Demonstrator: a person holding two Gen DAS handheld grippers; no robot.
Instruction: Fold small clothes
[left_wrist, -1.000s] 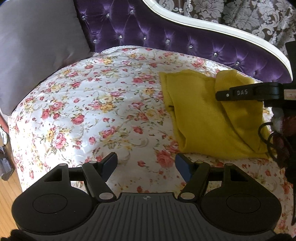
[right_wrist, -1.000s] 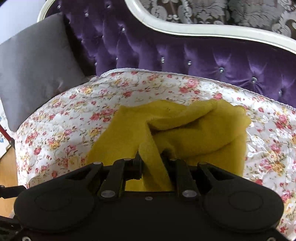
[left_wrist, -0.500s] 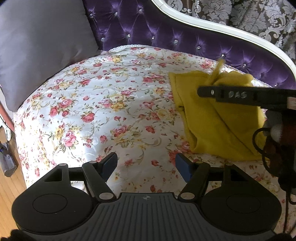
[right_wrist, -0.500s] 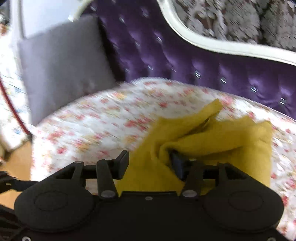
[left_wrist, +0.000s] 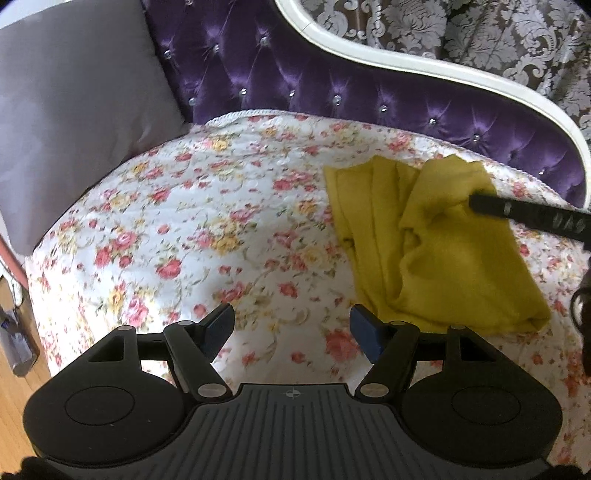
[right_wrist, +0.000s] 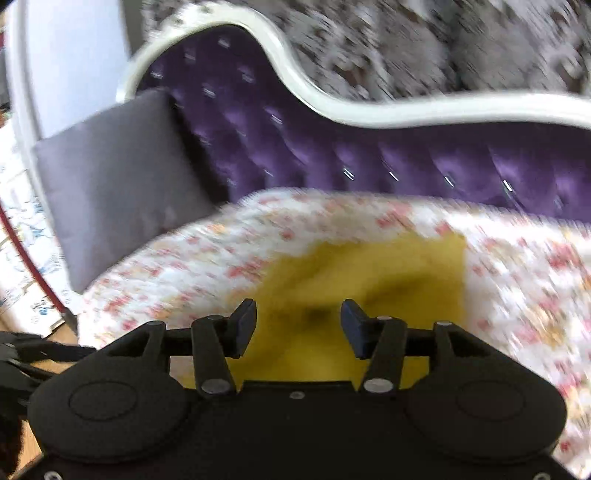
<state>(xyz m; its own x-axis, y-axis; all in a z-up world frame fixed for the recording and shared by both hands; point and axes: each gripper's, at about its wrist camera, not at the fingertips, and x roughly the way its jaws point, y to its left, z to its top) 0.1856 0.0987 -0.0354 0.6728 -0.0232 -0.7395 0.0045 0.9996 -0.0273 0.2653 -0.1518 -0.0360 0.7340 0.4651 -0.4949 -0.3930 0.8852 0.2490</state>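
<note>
We have the yellow cloth (left_wrist: 436, 251) lying on the floral cover (left_wrist: 207, 229), right of centre and toward the far side, near the purple backrest (left_wrist: 332, 85). It's folded roughly in half w/ a flap laid over the top, but the fold is loose: ridges run along its left part and a bump sits in the middle, edges not lined up.

Left gripper (left_wrist: 291, 328) hovers over bare cover at the near side, jaws wide apart, nothing between them; the cloth's near-left corner sits just beside its right finger. Right gripper (right_wrist: 298, 322) is over the cloth: its jaws have just been opening, and now they stand apart w/ no cloth pinched, only the yellow surface showing below the gap. So the cloth is released and rests by itself. In the left view one right-gripper finger (left_wrist: 528, 216) reaches across the cloth's far-right part; we can't tell if it touches. The right view is blurred.

Progress, as we judge it: first fold is laid, prob. about halfway. Left to do: flatten the bump, square the edges, maybe another fold to make it compact. No other garments in view. A grey cushion (left_wrist: 74, 122) sits far left, well apart from the work.
</note>
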